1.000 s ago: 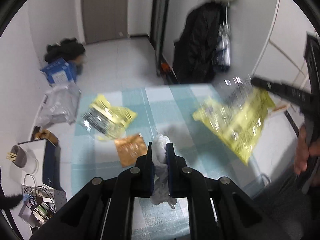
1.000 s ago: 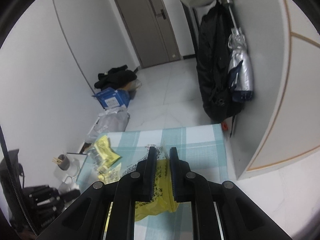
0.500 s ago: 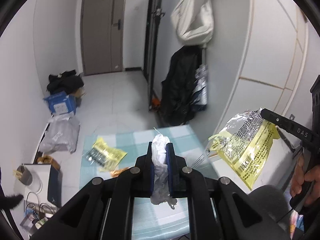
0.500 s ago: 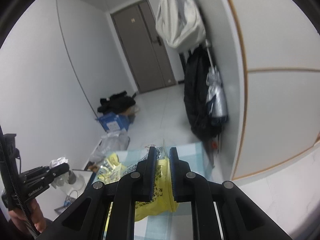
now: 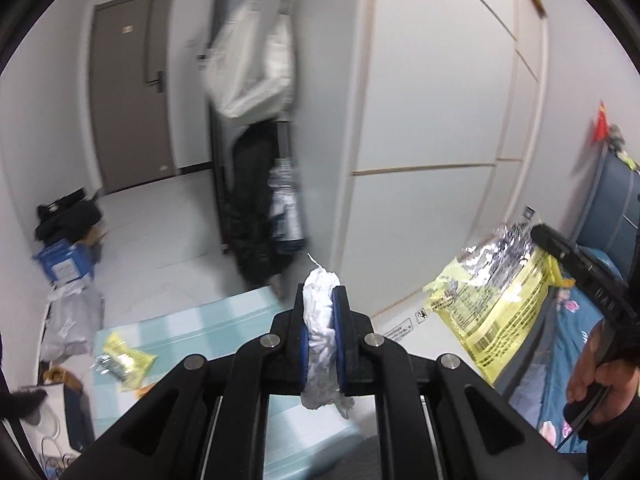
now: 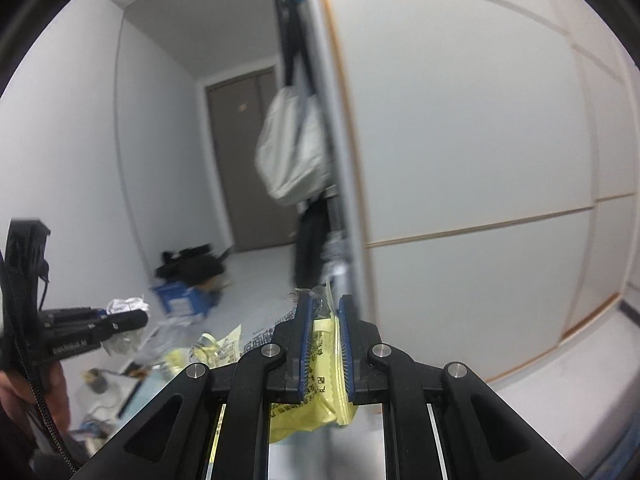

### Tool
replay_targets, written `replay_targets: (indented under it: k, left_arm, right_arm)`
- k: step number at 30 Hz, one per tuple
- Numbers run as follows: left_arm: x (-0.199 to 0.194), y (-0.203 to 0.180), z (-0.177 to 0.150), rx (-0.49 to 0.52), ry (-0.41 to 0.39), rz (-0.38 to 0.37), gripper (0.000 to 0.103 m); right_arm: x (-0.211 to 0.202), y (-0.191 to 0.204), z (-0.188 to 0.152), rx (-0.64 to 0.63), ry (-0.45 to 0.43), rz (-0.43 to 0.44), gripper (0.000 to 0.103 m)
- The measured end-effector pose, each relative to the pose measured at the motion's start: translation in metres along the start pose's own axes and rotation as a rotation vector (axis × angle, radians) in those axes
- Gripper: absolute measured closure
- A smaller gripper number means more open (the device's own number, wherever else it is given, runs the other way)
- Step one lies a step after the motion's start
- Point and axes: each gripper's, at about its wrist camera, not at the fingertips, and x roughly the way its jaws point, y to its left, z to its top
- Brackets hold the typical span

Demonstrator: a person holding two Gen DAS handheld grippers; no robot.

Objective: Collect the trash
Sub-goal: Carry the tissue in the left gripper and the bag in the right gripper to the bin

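The left gripper [image 5: 322, 312] pinches a crumpled white tissue wad [image 5: 320, 344]; the right gripper [image 6: 325, 320] clamps a yellow-and-silver foil snack bag [image 6: 316, 396].

Dim, motion-blurred, fisheye-warped edges

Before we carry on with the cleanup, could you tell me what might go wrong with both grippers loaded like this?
1. The crumpled tissue in the left gripper hangs loosely below the pads and might slip out in transit.
2. The yellow snack wrapper is pinched only near one edge by the right gripper; the slick foil could slide free.
3. Another yellow wrapper lies on the checked tablecloth and may get forgotten.
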Motion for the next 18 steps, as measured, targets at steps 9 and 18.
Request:
replay_targets:
  k: [9, 18]
  left_arm:
    - [0.062, -0.077, -0.006, 0.092, 0.138, -0.129, 0.097]
    - [0.147, -0.145, -0.037, 0.145, 0.416, -0.256, 0.097]
  right_arm:
    - [-0.024, -0.090, -0.059, 0.081, 0.083, -0.201, 0.091]
    - [-0.027, -0.149, -0.109, 0.115, 0.195, -0.346, 0.091]
